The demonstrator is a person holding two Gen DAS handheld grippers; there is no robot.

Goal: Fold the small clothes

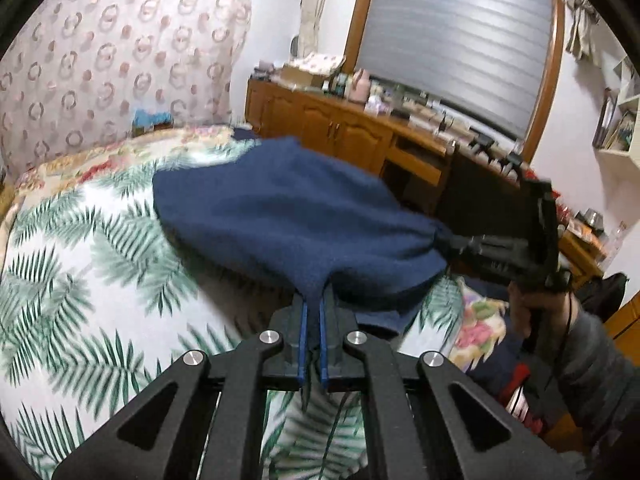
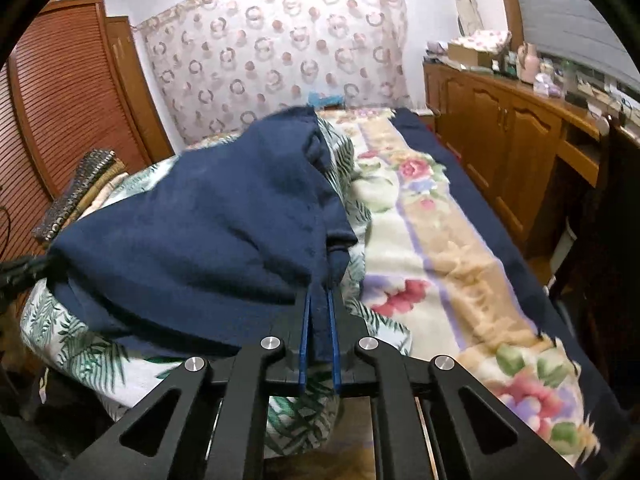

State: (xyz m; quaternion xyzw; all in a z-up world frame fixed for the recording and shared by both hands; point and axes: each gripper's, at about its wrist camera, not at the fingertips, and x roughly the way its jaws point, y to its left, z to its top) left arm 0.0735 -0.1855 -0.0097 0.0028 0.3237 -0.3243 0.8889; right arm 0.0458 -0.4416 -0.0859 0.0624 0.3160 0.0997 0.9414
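Note:
A small navy blue fleece garment hangs stretched between my two grippers above the bed. My left gripper is shut on one corner of it. My right gripper is shut on another corner of the garment. In the left wrist view the right gripper shows at the right, pinching the cloth, with the person's hand behind it. In the right wrist view the left gripper shows at the far left edge, holding the cloth.
The bed has a palm-leaf sheet and a floral blanket with a dark blue edge. A patterned headboard cover stands behind. A cluttered wooden dresser runs along the right; a slatted wardrobe and a woven bag stand left.

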